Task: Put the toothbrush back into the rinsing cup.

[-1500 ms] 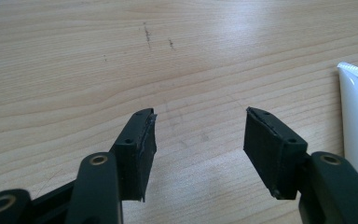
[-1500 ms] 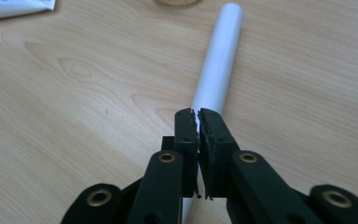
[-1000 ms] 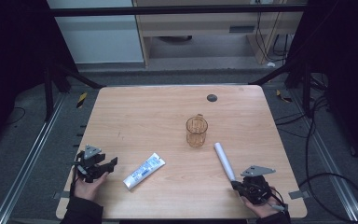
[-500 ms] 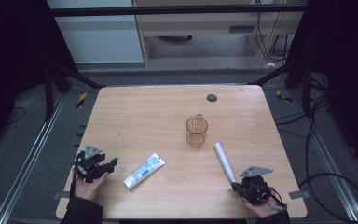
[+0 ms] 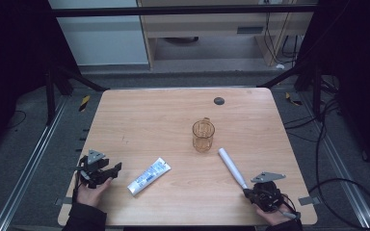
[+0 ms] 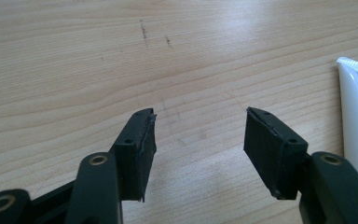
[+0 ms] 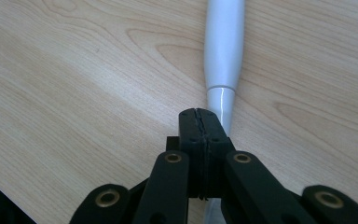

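On the wooden table [image 5: 144, 120], a white toothpaste tube [image 5: 148, 176] with blue print lies flat at the front left. My left gripper [image 5: 115, 169] rests just left of it, held in a hand, open with nothing between its jaws. In the left gripper view the open jaws [image 6: 198, 130] frame bare wood, and the tube [image 6: 356, 126] lies to their right. A white handle-like stick [image 5: 230, 166] lies at the front right. My right gripper [image 5: 247, 192] sits at its near end, shut. In the right gripper view the closed jaws [image 7: 199, 114] rest over the stick [image 7: 223, 51], pad against pad.
A clear amber glass mug [image 5: 203, 135] stands upright near the table's middle, just beyond the stick's far end. A small black disc [image 5: 218, 100] sits at the back of the table. Dark frame rails and cables surround the table.
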